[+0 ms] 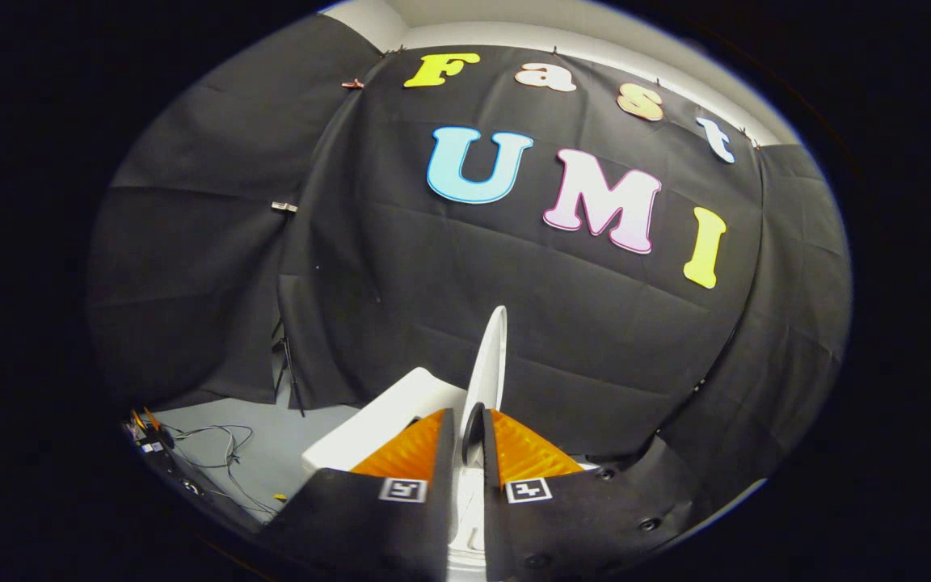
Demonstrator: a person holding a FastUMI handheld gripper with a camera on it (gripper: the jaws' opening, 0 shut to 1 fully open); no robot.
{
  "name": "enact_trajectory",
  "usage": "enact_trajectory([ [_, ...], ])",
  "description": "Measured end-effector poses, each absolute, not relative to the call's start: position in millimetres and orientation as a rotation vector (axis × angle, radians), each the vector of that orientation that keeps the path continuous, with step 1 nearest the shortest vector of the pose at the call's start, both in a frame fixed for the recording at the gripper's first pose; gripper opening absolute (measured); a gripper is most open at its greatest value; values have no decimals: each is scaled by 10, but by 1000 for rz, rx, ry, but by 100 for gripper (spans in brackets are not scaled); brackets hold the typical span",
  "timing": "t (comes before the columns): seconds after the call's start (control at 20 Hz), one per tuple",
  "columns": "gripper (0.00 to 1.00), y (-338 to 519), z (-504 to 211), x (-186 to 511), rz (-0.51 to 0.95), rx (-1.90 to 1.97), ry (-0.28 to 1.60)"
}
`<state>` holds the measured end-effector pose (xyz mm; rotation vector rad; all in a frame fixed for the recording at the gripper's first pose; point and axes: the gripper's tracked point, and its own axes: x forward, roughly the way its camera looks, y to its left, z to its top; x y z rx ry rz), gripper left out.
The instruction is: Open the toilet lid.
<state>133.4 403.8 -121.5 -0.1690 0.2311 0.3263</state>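
Note:
The white toilet lid (488, 364) stands raised, seen edge-on as a thin curved blade rising straight ahead of the fingers. My gripper (469, 436) is shut on the lid's edge, one finger on each face of it. The white toilet body (377, 432) shows to the left of the fingers and below them, with a sliver of white between the finger bases. The bowl and seat are mostly hidden by the gripper.
The black cloth wall hangs close behind the toilet. To the left lies grey floor (271, 453) with loose cables (227, 453) and a stand's leg (288, 372) by the cloth.

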Motion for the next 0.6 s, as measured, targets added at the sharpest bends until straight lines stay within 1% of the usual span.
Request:
enact_trajectory([
  [0.05, 26, 4058, -1244, 1281, 336, -171, 240],
  [0.25, 99, 4046, -1293, 1167, 365, -192, 257],
  [0.3, 98, 4009, -1248, 1136, 358, -184, 246],
  [0.6, 99, 3725, -873, 992, 345, -144, 191],
])
